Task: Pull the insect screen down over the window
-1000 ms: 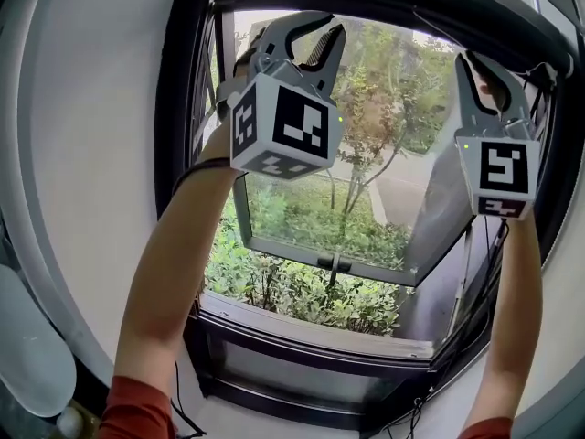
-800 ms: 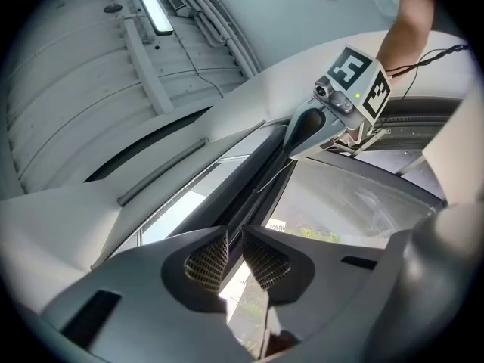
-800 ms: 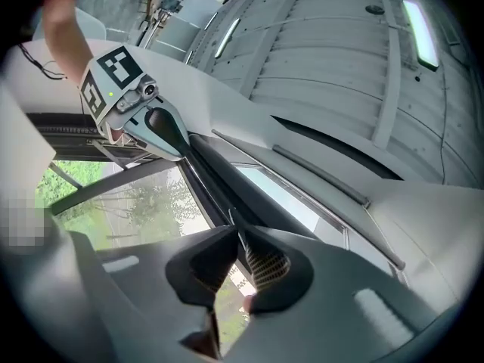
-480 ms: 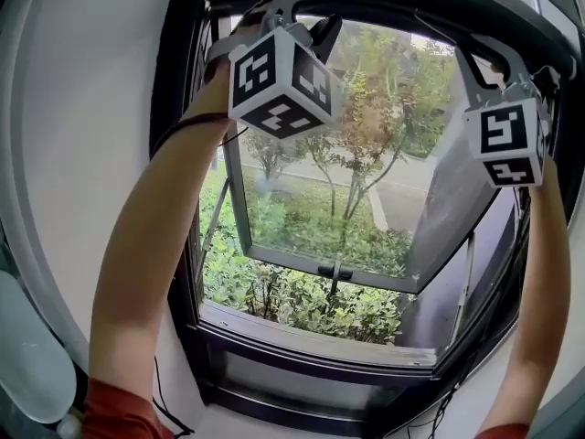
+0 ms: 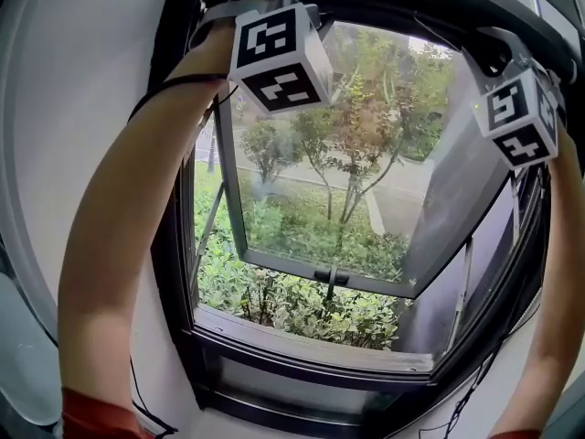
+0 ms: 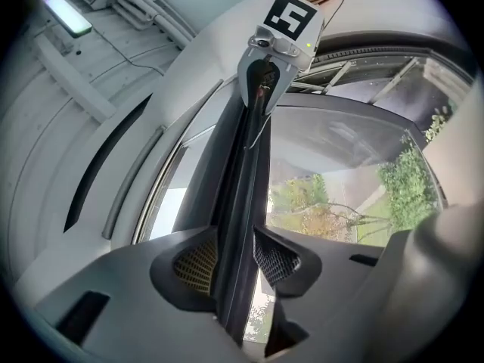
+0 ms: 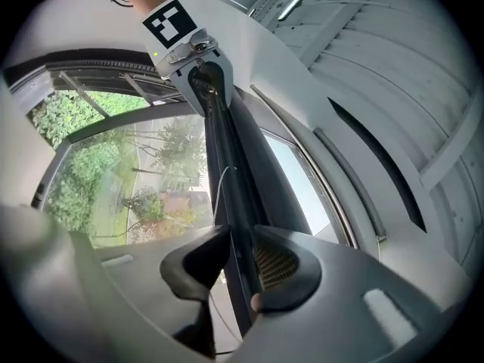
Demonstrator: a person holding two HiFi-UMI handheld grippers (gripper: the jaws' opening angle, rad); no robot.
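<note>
a slim, dark, smooth screen bar [image 6: 240,165] is seen along the window's top, straddled by both grippers; the left gripper [image 6: 236,239] jaws have just been opening, mesh-faced pads set loosely about it; the right gripper [image 7: 240,237] jaws, also opening, are parted less; below, a glass sash [image 5: 320,265] is tilted outward over shrubs [image 5: 292,305].

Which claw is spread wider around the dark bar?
The left claw: both claws have just been opening with the dark bar between their jaws, but the right claw has the narrower gap.
</note>
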